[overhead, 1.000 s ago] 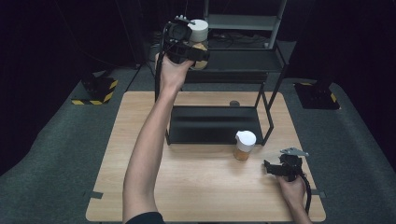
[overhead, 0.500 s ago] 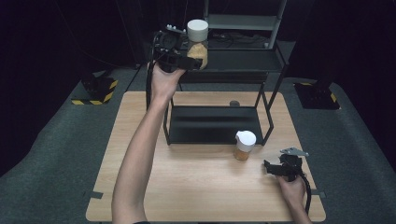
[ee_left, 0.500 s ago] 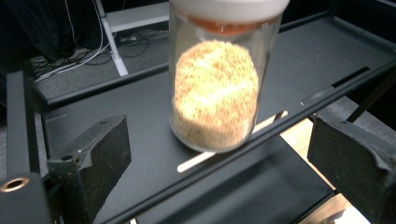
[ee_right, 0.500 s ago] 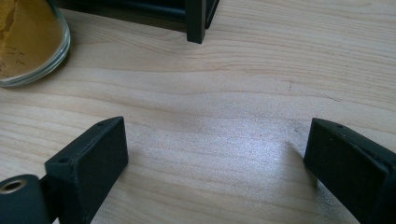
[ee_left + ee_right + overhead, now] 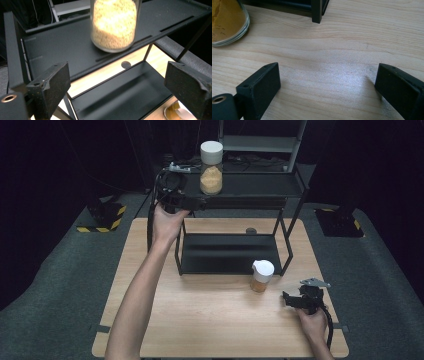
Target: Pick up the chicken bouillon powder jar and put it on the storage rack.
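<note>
The left gripper (image 5: 192, 202), arm extended forward, was raised at the rack's upper shelf (image 5: 260, 185), jaws wide and empty, just beside the upright grain jar (image 5: 211, 167) standing there. The right gripper (image 5: 290, 299) rested low over the table (image 5: 210, 320), jaws wide.

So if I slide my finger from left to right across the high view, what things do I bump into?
Left gripper → tall jar on the shelf → small jar on the table → right gripper.
</note>
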Available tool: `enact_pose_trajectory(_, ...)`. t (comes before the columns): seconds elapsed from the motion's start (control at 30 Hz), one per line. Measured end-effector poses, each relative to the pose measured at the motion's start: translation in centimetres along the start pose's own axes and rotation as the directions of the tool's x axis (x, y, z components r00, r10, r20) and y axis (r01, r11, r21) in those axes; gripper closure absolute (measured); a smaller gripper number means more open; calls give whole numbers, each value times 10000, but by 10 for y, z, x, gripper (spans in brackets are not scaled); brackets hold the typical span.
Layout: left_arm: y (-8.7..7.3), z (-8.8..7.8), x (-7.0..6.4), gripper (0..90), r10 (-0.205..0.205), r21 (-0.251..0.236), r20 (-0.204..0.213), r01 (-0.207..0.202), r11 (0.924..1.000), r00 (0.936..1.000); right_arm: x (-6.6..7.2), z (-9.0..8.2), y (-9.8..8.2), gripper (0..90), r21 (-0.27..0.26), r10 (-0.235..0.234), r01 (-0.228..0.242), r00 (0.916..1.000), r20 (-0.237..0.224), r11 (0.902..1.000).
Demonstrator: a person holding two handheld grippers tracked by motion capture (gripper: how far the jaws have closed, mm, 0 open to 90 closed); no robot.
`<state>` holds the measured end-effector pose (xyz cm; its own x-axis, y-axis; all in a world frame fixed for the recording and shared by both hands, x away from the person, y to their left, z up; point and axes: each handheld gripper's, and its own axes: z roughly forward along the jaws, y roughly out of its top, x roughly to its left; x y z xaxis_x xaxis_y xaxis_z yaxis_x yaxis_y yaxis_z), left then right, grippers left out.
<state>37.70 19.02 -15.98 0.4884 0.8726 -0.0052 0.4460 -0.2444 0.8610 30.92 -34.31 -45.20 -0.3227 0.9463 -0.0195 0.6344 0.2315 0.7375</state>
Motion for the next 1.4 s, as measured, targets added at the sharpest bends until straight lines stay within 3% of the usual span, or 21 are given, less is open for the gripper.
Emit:
enact_pose_trajectory(0.2,-15,-2,-2,68,152,47,79,-153,9999,9999,0,0,0,56,6,1,-1,10000,6,10000)
enact_pose_trajectory(0.9,-45,3,-10,67,485,157,350,-491,9987,9982,0,0,0,57,6,10,-10,10000,12,10000)
enact_pose_trajectory(1.4,-72,7,-12,66,534,219,388,-543,9983,9978,0,0,0,57,6,14,-14,10000,19,10000)
